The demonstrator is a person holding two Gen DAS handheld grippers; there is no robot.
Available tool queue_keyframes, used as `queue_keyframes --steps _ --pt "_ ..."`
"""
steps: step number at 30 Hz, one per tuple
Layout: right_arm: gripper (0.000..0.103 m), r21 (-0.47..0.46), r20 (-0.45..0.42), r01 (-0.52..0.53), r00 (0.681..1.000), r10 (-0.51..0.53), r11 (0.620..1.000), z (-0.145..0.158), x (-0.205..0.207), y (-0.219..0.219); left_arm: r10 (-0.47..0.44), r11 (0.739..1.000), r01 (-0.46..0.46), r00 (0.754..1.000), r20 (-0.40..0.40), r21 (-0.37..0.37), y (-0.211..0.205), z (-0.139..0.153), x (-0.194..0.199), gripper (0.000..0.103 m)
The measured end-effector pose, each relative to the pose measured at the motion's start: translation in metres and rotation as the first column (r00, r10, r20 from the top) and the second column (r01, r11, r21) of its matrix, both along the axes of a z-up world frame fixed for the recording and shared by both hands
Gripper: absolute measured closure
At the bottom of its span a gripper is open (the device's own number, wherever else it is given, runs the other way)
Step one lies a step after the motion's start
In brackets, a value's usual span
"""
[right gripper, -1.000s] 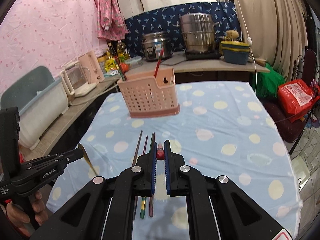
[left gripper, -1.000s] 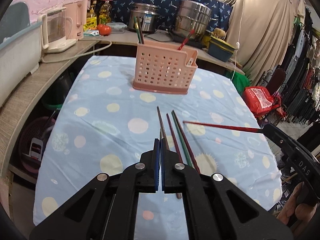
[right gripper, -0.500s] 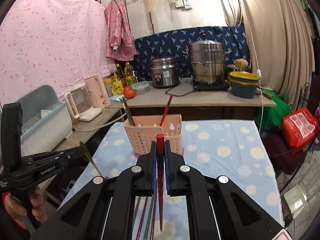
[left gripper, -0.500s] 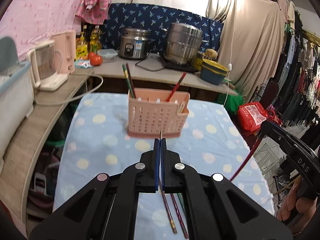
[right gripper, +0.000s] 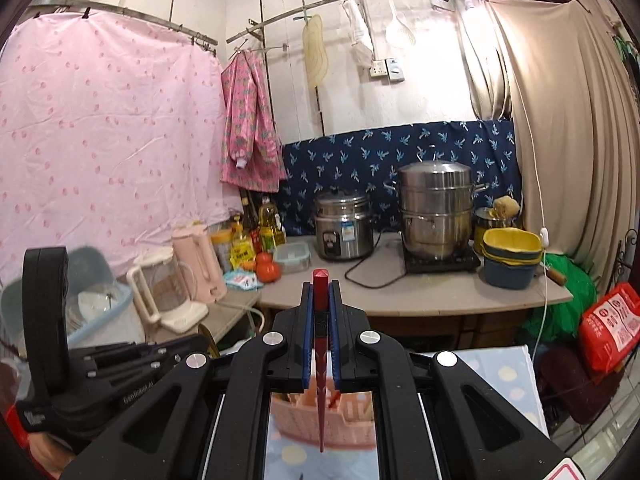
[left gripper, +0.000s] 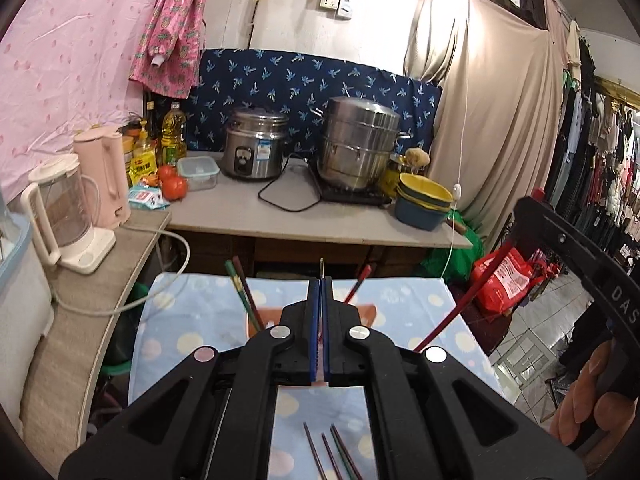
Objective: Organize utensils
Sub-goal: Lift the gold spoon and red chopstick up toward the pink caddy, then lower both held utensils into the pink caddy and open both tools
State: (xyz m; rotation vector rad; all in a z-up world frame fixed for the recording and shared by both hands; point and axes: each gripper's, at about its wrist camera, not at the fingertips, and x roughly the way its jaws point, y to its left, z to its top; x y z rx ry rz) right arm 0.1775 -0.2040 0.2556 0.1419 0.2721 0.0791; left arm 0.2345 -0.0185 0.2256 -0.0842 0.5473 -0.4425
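My left gripper [left gripper: 321,285] is shut on a thin dark chopstick [left gripper: 321,267] whose tip pokes up past the pads. It hovers over the pink slotted basket [left gripper: 370,314], which it mostly hides. Green and dark red chopsticks [left gripper: 240,292] and a red one [left gripper: 361,278] stand in the basket. My right gripper [right gripper: 320,289] is shut on a red chopstick [right gripper: 320,360] that hangs point down above the basket [right gripper: 348,416]. Three chopsticks [left gripper: 330,456] lie on the dotted blue tablecloth [left gripper: 180,320]. Each gripper shows in the other's view: right [left gripper: 524,216], left [right gripper: 192,346].
Behind the table a counter carries a rice cooker [left gripper: 254,148], a steel steamer pot [left gripper: 360,144], stacked bowls [left gripper: 424,204], a pink kettle [left gripper: 106,176] and a blender jug [left gripper: 64,216]. A red bag [left gripper: 504,280] sits on the floor at right. A hand [left gripper: 588,400] grips the right tool.
Both grippers rose from low over the tablecloth and moved toward the basket, each still shut on its chopstick. The red chopstick swung from lying level to hanging point down.
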Motion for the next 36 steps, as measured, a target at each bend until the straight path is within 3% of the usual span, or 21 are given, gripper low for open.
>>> queue_keyframes --steps 6,12,22,24,26,27,36 --pt "0.096 0.029 0.01 0.011 1.0 -0.012 1.0 -0.005 0.051 0.0 0.014 1.0 -0.014 1.0 -0.002 0.01 -0.009 -0.005 0.041 0.103" --pt "0.096 0.051 -0.048 0.007 0.999 -0.004 0.999 -0.038 0.097 0.002 0.014 1.0 -0.013 0.999 -0.052 0.007 -0.014 -0.034 0.07 0.102" --pt "0.094 0.039 -0.166 -0.014 0.986 0.02 0.999 -0.094 0.119 0.014 0.027 1.0 -0.025 0.991 -0.131 0.016 -0.015 -0.076 0.088 0.102" --pt "0.086 0.037 -0.165 -0.001 0.986 0.007 0.999 -0.096 0.116 0.011 0.04 0.999 -0.039 0.991 -0.131 0.012 -0.012 -0.077 0.087 0.096" --pt "0.072 0.037 -0.16 0.008 0.987 -0.002 0.999 -0.095 0.111 0.009 0.055 0.999 -0.054 0.99 -0.13 0.009 -0.009 -0.077 0.083 0.071" --pt "0.071 0.037 -0.157 0.011 0.988 -0.005 0.999 -0.095 0.106 0.008 0.068 0.998 -0.068 0.99 -0.124 0.011 -0.007 -0.076 0.081 0.065" --pt "0.07 -0.002 -0.163 0.009 0.987 -0.009 1.0 -0.097 0.063 0.009 0.069 0.997 -0.065 0.993 -0.1 0.043 -0.005 -0.076 0.042 0.063"
